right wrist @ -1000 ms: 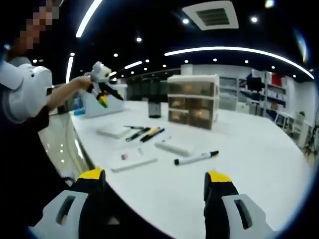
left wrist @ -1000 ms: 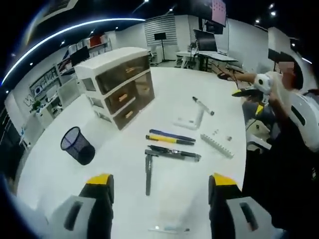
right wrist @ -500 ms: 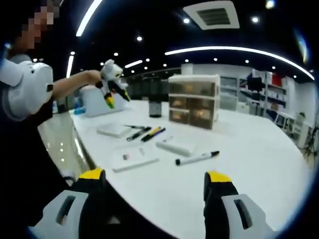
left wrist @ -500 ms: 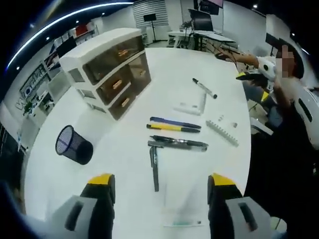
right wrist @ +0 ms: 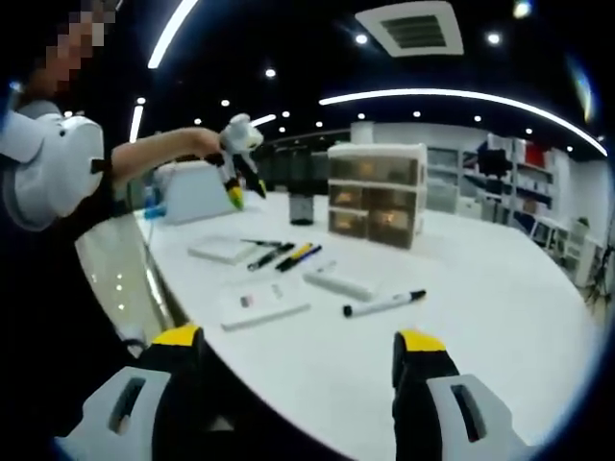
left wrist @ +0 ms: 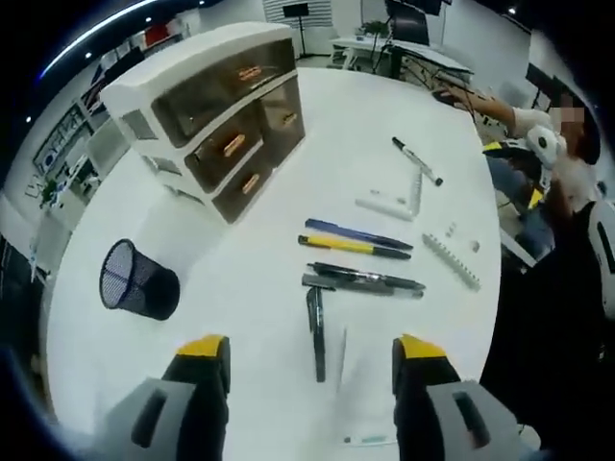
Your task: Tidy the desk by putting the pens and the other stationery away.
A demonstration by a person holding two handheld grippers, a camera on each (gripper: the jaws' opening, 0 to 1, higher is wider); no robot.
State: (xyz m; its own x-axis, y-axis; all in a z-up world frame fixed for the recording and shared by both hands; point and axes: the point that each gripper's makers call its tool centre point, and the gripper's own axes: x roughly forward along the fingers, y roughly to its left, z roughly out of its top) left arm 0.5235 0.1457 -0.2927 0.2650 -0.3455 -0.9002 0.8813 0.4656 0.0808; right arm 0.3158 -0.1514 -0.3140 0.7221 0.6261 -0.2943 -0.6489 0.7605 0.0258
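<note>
Hovering closer over pens (left wrist: 356, 259), left tool (left wrist: 307, 360) spread, empty; right tool (right wrist: 298, 351) unmoved, spread, empty.

The left gripper (left wrist: 310, 355) and right gripper (right wrist: 297, 351) each carry 2 black jaws with yellow tips on grey bodies (slotted at the sides). The person (right wrist: 43, 250) wears a white short sleeve over dark clothing.

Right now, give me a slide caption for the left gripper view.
Open left gripper above a white desk with pens, mesh pen cup and drawer unit.
</note>
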